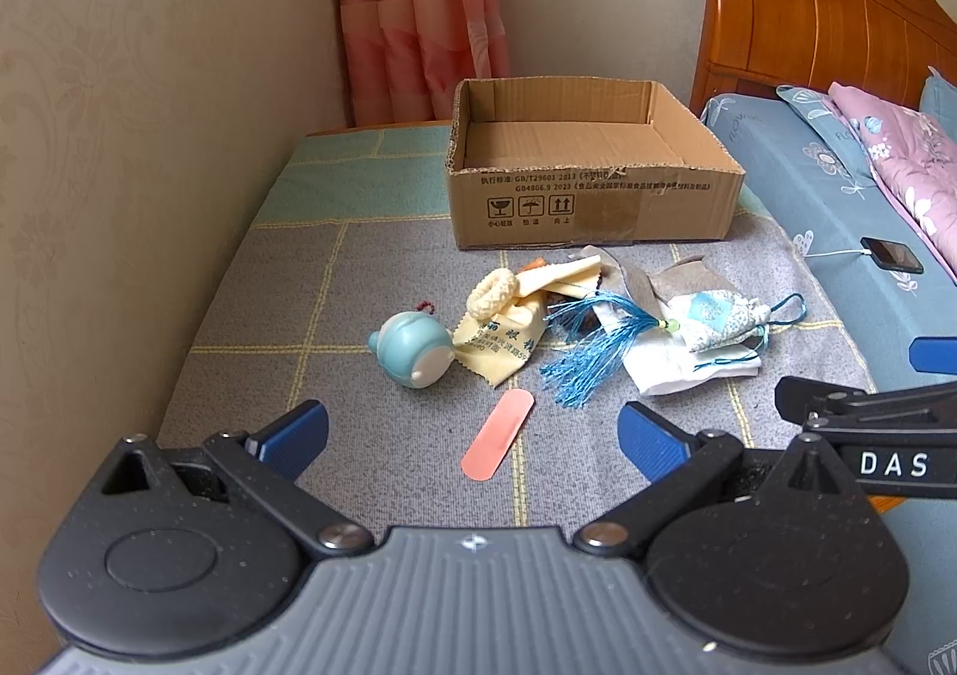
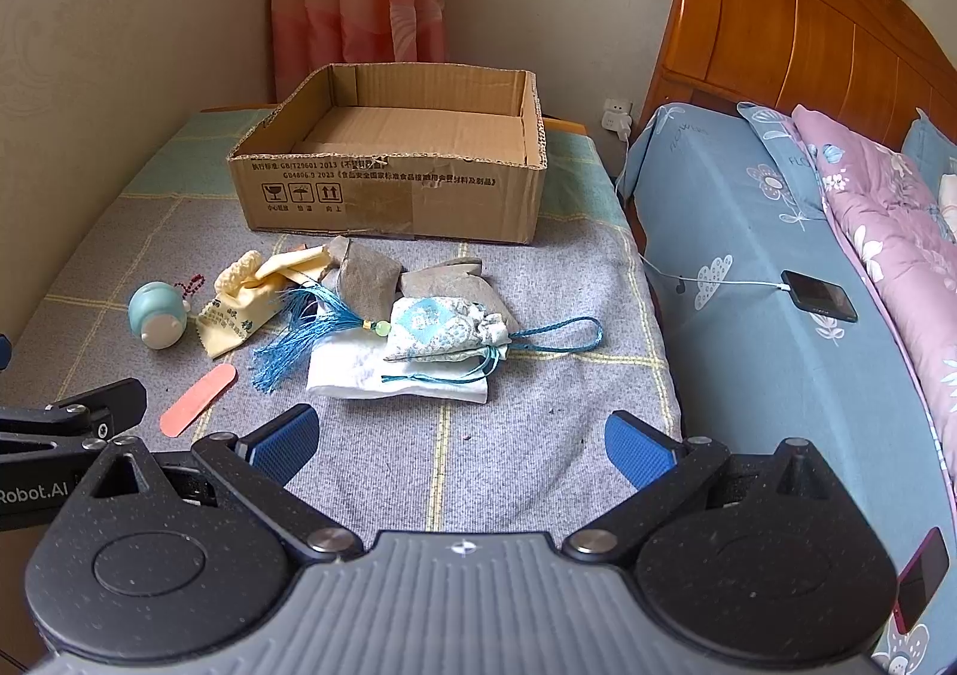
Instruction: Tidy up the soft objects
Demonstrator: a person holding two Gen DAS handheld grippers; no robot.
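Both claws are hovering low over the near edge of the surface (image 2: 418,466), side by side. The left claw (image 1: 472,433) is standing released with nothing between its blue pads, and so is the right claw (image 2: 460,439).

Nearest the left claw, a pink bandage strip (image 1: 497,434) is lying flat on the cloth; being so thin, it is likely to slip out from under the pads or drag the cloth up with it. Just beyond, the blue tassel (image 1: 577,349) is trailing from a patterned sachet (image 2: 445,334), which is resting on a folded white cloth (image 2: 353,373). The loose threads and cord loop are risking a snag, so lifting one could pull its neighbours along. To the left, a round blue toy (image 1: 413,346) is lying tilted beside a yellow cloth (image 1: 496,343) and a cream ring (image 1: 493,292); it may roll if nudged.

Farthest, the cardboard box (image 2: 395,196) is waiting with nothing visible inside, so sorting appears not yet begun.
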